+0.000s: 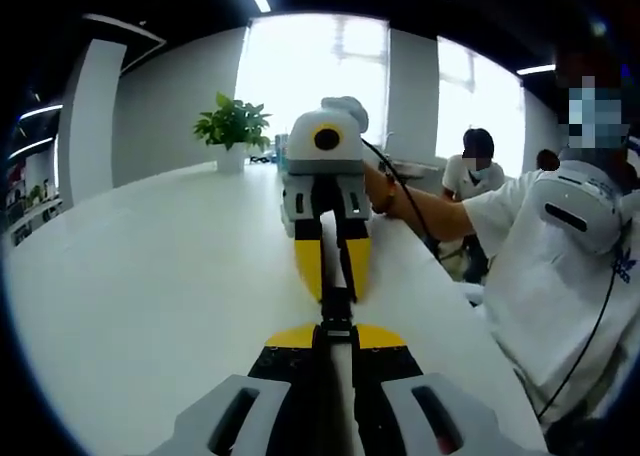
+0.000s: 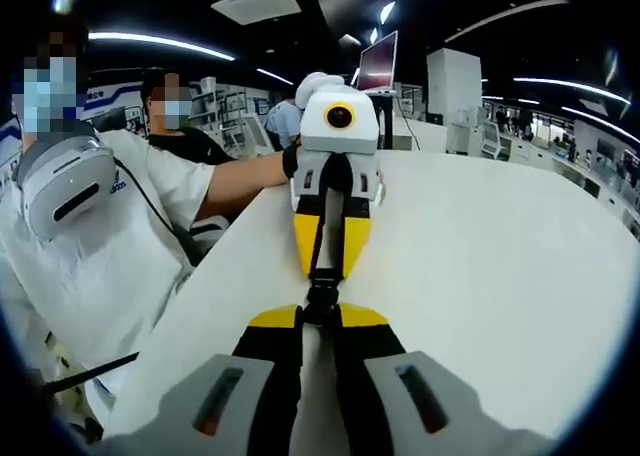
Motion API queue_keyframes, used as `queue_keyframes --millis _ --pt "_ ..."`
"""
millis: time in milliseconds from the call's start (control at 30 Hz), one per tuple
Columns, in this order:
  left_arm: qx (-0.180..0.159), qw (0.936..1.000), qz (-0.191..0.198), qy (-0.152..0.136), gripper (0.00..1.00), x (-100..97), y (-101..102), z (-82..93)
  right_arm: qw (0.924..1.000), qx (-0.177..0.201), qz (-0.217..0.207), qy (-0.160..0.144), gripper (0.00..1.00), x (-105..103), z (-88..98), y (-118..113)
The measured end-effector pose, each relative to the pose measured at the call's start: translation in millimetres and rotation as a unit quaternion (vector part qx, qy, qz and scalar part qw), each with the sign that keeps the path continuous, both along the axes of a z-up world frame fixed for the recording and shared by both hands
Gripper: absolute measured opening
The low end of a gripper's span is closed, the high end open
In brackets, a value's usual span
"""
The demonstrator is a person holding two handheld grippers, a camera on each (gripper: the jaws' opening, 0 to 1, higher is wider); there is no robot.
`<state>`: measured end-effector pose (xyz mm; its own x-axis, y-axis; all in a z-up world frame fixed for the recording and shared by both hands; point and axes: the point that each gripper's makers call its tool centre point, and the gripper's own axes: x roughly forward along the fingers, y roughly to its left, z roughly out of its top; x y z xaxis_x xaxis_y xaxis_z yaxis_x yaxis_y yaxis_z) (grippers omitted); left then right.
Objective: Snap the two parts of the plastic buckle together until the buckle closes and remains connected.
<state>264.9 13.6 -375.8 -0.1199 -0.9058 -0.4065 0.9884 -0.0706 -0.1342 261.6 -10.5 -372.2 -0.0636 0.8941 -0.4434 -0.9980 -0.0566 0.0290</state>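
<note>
two grippers, left [image 1: 334, 328] and right [image 2: 321, 316], each pinched a buckle [image 2: 322, 294] half tip to tip; skewed pushing risked jamming.

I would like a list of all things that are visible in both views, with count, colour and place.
Buckle: one, black, held between the two grippers above the table.
Strap: one, white, running from the buckle.
Table: one, white, under the grippers.
Potted plant: one, green, far end of the table.
Monitor: one, background.
Seated people: in the background.
Left gripper: yellow and black fingers, shut on the buckle.
Right gripper: same colours, shut on the buckle.
</note>
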Motion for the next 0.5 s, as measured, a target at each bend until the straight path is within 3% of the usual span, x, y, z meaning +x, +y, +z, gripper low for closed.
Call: queue_keyframes --millis 500 --pt "-0.001 1.0000 0.004 0.000 0.06 -3.9 -5.0 -2.4 1.0000 -0.006 -0.002 0.001 0.09 8.4 1.4 0.9"
